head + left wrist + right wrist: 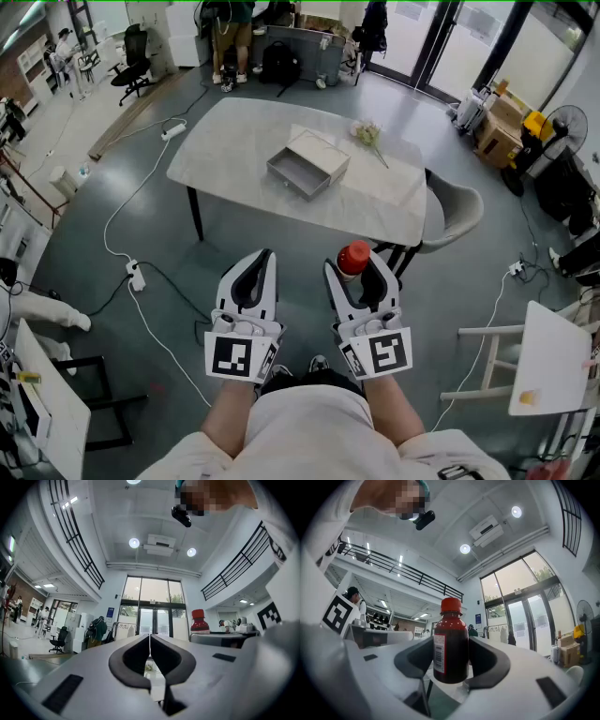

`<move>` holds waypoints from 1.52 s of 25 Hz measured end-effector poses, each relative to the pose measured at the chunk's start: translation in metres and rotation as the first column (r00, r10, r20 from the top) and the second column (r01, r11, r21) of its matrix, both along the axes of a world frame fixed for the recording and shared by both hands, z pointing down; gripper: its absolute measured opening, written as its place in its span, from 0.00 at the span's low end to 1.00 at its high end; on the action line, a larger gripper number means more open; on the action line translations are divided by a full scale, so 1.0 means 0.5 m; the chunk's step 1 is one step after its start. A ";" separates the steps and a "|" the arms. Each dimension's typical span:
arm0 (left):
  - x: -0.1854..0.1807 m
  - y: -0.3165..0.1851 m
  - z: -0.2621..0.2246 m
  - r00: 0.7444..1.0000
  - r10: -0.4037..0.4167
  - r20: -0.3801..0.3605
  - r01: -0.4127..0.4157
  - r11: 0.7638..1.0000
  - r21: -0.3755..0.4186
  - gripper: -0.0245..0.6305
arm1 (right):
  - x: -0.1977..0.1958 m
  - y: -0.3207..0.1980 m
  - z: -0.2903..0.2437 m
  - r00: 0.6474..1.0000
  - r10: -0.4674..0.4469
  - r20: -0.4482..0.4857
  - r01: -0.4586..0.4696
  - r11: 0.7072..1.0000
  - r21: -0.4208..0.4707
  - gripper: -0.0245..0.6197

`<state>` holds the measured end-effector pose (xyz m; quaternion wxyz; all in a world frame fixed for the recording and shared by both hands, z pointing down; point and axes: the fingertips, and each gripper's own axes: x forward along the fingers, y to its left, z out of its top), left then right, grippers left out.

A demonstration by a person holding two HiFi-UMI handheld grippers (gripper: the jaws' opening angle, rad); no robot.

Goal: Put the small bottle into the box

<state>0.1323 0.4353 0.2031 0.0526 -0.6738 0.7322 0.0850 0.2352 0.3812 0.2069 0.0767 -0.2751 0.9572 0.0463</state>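
Observation:
My right gripper [354, 266] is shut on a small dark-red bottle [450, 644] with a red cap [353, 256]; the bottle stands upright between the jaws, well short of the table. My left gripper [264, 263] hangs beside it, shut and empty, its jaws meeting tip to tip [149, 638]. The bottle's cap [199, 619] also shows at the right of the left gripper view. An open grey box [307, 164] lies on the white table [234, 141], far ahead of both grippers.
A small bunch of flowers [369, 137] lies on the table right of the box. A grey chair [453, 214] stands at the table's right side. Cables and a power strip [137, 275] cross the floor at left. A white side table [553, 361] is at right.

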 end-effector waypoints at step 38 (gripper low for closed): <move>-0.267 -0.452 0.130 0.997 0.063 -0.035 -0.069 0.976 -0.207 0.07 | -0.282 -0.464 0.118 0.992 -0.094 0.090 0.116 0.949 -0.292 0.40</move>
